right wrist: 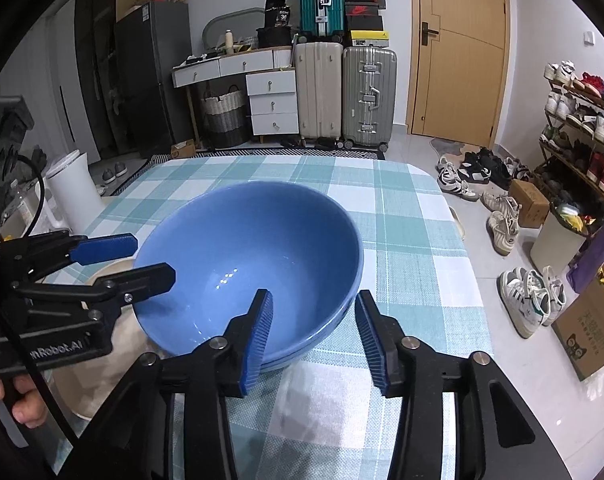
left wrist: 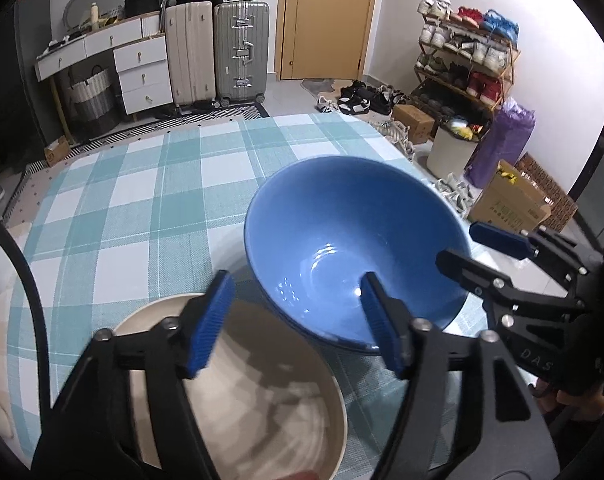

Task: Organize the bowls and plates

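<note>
Checked tablecloth (right wrist: 401, 216) carries the blue bowl (right wrist: 254, 248) near its right edge, touching the beige bowl (left wrist: 262, 392); my right gripper (right wrist: 313, 336) straddles its near rim, jaws wide, left gripper (left wrist: 294, 320) likewise wide; glazed, slippery, breakable, I judge, so grip the rim.

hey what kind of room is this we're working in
Most likely a lived-in home, an entryway doubling as dining and storage space. A table with a checked tablecloth holds the blue bowl, with suitcases stacked by the wooden door and a full shoe rack.
</note>
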Action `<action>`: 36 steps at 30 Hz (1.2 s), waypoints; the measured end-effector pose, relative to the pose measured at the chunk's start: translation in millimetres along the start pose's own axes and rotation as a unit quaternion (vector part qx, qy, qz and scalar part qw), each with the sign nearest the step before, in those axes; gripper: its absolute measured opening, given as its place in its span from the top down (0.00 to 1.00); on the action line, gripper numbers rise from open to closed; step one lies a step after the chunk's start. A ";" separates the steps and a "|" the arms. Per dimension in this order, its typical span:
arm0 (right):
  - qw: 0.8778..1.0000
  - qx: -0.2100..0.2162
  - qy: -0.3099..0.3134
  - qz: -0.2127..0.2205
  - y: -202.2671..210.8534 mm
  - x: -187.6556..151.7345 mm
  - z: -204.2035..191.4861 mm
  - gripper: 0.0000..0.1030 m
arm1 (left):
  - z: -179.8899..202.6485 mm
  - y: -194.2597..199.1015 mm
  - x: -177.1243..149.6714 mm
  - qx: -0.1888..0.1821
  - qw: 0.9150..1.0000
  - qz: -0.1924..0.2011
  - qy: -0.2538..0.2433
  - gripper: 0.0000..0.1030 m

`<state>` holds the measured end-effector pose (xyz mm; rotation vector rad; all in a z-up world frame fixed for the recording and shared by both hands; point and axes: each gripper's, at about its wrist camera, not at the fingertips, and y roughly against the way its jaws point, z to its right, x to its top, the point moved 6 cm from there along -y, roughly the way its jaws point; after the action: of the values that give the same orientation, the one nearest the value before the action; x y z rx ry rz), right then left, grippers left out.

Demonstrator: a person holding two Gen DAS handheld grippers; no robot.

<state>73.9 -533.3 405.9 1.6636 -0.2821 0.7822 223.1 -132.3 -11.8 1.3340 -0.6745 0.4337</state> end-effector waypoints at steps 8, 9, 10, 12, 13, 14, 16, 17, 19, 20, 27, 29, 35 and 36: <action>1.000 0.017 -0.008 0.017 15.3 10.1 5.3 0.16 | -23.1 19.6 12.6 -0.027 0.999 0.020 0.034 0.01; 1.000 0.018 -0.011 0.017 16.1 11.5 7.1 0.14 | -26.5 21.3 13.6 -0.030 0.999 0.024 0.038 0.01; 1.000 0.017 -0.014 0.018 16.6 12.6 9.4 0.13 | -28.7 21.9 14.8 -0.035 0.998 0.025 0.043 0.01; 0.999 0.019 -0.025 0.020 17.7 14.3 15.0 0.10 | -32.6 20.5 16.7 -0.038 0.998 0.025 0.050 0.01; 0.999 0.022 -0.030 0.020 17.0 14.9 16.6 0.09 | -36.0 18.6 17.0 -0.037 0.997 0.025 0.058 0.01; 0.999 0.024 -0.037 0.020 16.1 14.5 18.7 0.09 | -38.8 16.0 16.9 -0.038 0.997 0.024 0.066 0.01; 0.998 0.028 -0.050 0.021 13.1 13.5 22.8 0.09 | -44.1 9.1 15.6 -0.047 0.995 0.016 0.083 0.01; 0.998 0.033 -0.056 0.021 11.3 11.8 24.0 0.09 | -47.4 4.6 14.1 -0.053 0.994 0.010 0.093 0.01; 0.997 0.039 -0.062 0.018 5.7 10.0 25.3 0.09 | -51.0 -3.5 11.9 -0.060 0.993 0.003 0.105 0.01; 0.997 0.042 -0.066 0.017 3.5 8.8 25.8 0.09 | -52.9 -7.6 10.4 -0.062 0.992 0.000 0.111 0.01; 0.992 0.081 -0.097 0.009 -17.5 0.4 26.0 0.09 | -53.2 -34.7 3.6 -0.072 0.989 -0.018 0.126 0.01; 0.990 0.090 -0.105 0.004 -23.8 -1.2 25.5 0.10 | -50.9 -41.8 3.0 -0.074 0.989 -0.022 0.125 0.11; 0.988 0.111 -0.105 -0.001 -32.5 -4.0 21.0 0.26 | -38.3 -56.2 -0.8 -0.092 0.990 -0.035 0.105 0.35; 0.988 0.114 -0.101 0.001 -32.3 -3.9 19.8 0.36 | -35.8 -56.6 -0.8 -0.092 0.990 -0.033 0.101 0.38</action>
<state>96.4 -544.5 377.2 1.9638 -0.3455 0.6679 266.0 -108.6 -57.4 1.1166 -0.4889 0.4359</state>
